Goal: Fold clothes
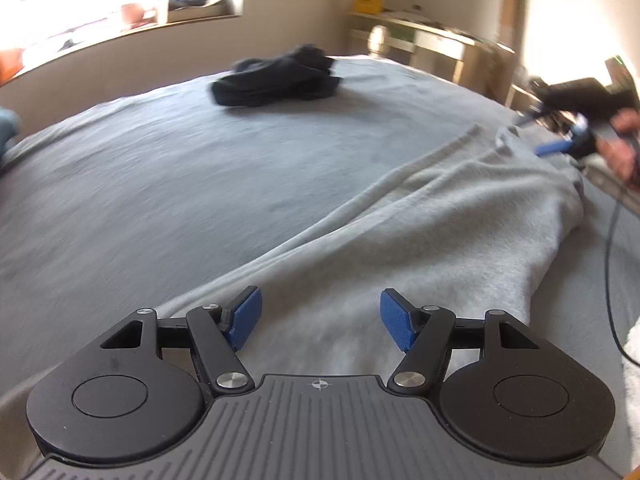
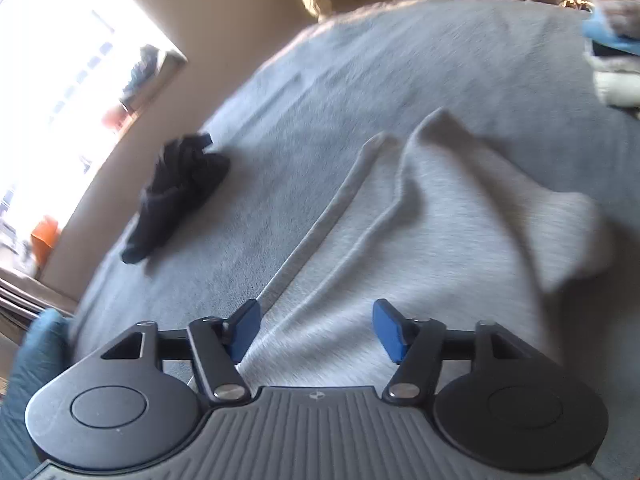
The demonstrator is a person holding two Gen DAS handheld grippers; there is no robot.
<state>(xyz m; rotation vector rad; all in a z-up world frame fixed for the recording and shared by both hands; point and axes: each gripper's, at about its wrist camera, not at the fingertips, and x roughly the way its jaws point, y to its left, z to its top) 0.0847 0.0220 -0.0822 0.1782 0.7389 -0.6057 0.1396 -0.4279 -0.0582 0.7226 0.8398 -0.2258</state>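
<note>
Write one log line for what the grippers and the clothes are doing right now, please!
left gripper: open, empty | right gripper: open, empty | grey garment: rumpled on bed | dark garment: heaped, apart

Light: strong daylight from the window, blown out to white in both views.
Glare: second washed-out patch on the wall at right.
Shadows: soft, faint under the dark garment on the bed.
Blur: motion smear across bedding and background, perhaps worst in the right wrist view.
Sharpness: fingers crisp.
Distortion: fisheye bending at edges, dark corners.
</note>
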